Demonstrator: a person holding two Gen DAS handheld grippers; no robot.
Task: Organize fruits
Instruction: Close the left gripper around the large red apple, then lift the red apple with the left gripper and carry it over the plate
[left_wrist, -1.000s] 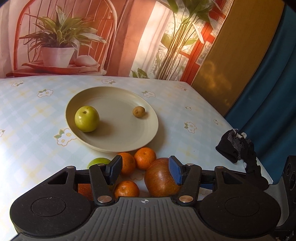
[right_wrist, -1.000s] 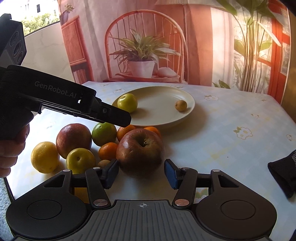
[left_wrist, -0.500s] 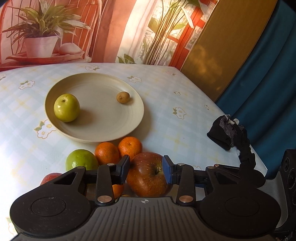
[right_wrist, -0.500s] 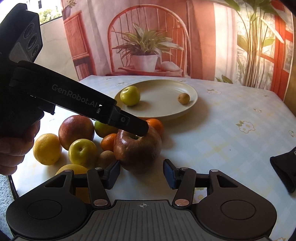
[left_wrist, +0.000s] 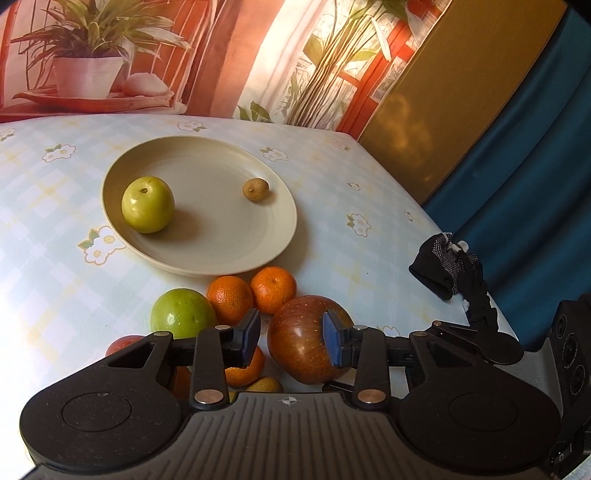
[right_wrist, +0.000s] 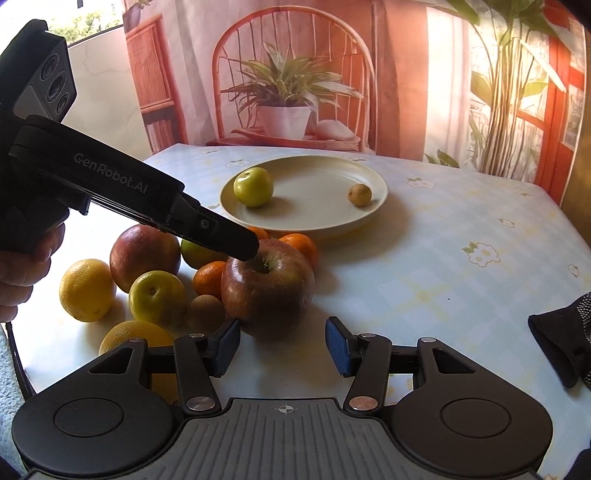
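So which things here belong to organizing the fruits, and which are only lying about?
For the job: beige plate, green apple on it, small brown fruit, big red apple, tangerines, yellow citrus.
Lying about: black glove, printed backdrop.

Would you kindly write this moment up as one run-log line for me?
left gripper: shut at red apple, hold unclear | right gripper: open, empty | plate: green apple, small brown fruit
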